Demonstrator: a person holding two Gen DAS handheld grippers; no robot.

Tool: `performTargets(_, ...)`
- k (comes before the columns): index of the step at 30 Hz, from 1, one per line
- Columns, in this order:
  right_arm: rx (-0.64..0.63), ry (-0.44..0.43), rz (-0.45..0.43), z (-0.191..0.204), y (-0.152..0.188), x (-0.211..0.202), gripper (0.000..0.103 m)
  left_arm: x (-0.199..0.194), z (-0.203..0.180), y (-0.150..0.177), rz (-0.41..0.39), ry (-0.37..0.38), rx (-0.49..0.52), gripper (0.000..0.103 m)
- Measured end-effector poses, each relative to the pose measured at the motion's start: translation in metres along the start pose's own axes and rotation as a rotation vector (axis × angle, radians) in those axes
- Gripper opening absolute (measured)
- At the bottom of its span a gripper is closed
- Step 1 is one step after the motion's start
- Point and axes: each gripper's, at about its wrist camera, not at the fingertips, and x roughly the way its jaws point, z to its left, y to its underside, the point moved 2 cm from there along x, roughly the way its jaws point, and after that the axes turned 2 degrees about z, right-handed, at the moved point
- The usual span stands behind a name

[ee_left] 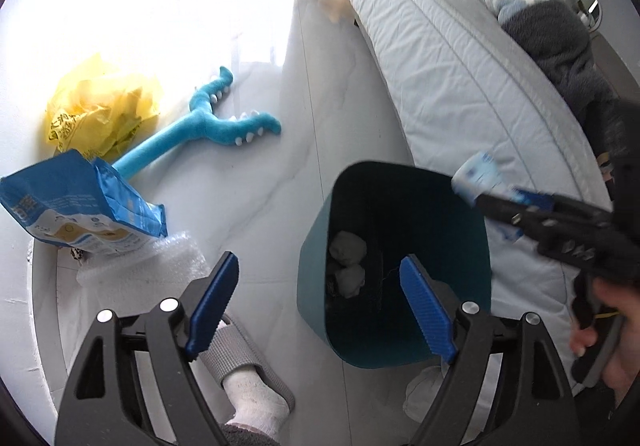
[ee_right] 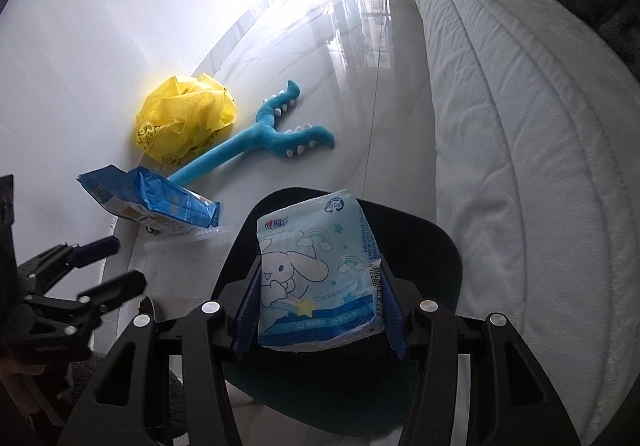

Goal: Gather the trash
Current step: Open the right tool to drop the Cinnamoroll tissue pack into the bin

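My right gripper (ee_right: 318, 300) is clamped on a Cinnamoroll tissue packet (ee_right: 316, 278), one pad on each long edge so the flat face lies toward the camera and the packet cannot twist. I hold it directly over the mouth of the teal trash bin (ee_left: 394, 266), since from there it need only fall. My left gripper (ee_left: 320, 310) has its jaws spread wide with nothing between them; it hangs above the near rim of the bin, off to the side, which leaves the opening free for the right one. Inside the bin I see two crumpled white tissue wads (ee_left: 347, 264) against the wall, so the bin already holds some trash. More waits on the floor by the wall: a blue snack bag (ee_left: 84, 205) lying on a sheet of bubble wrap (ee_left: 148, 266), and behind them a crumpled yellow plastic bag (ee_left: 100, 109). The blue plush toy (ee_left: 212, 125) beside them looks to me like no trash. The bin stands just beside the bed (ee_left: 448, 57), within reach of both hands.
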Motion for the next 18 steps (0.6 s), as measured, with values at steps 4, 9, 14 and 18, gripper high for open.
performTargets(4,0.000,0.007,0.045,0.007,0.002,0.024,0.053,-0.015,0.007,-0.006,-0.057,-0.031,0.019,0.085)
performTargets(9,-0.023,0.033,0.108,0.014,0.008,0.052,0.054,-0.031,0.010,-0.012,-0.115,-0.034,0.038,0.085)
performTargets(14,-0.041,0.057,0.156,0.016,0.012,0.070,0.054,-0.049,0.010,-0.020,-0.179,-0.002,0.041,0.085)
performTargets(18,-0.058,0.081,0.187,0.018,0.017,0.082,0.054,-0.062,0.008,-0.027,-0.219,0.040,0.032,0.085)
